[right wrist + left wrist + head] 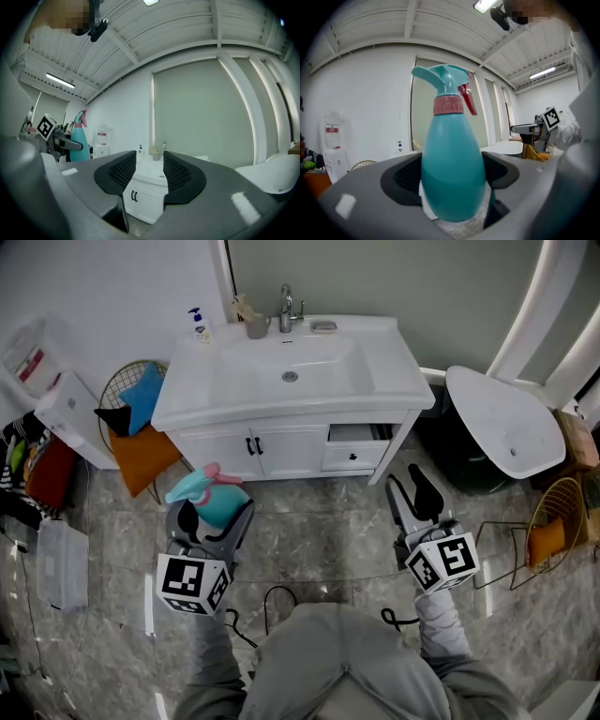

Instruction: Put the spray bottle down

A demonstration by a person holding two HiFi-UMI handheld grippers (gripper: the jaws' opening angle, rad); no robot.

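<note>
A teal spray bottle (214, 497) with a pink collar and trigger stands upright in my left gripper (214, 517), which is shut on its body, low over the floor in front of the vanity. In the left gripper view the bottle (452, 173) fills the gap between the black pads (407, 176). My right gripper (413, 495) hovers to the right, open, with nothing between its pads (123, 171). In the right gripper view the bottle (78, 139) shows far to the left.
A white vanity (187, 407) with sink, faucet (287, 307), cup (256, 326) and soap bottle (198, 324) stands ahead, one drawer (354, 435) slightly open. A wire basket (120, 381) with cushions is at left, a white basin (506, 420) at right. Cables (272, 601) lie on the grey tiles.
</note>
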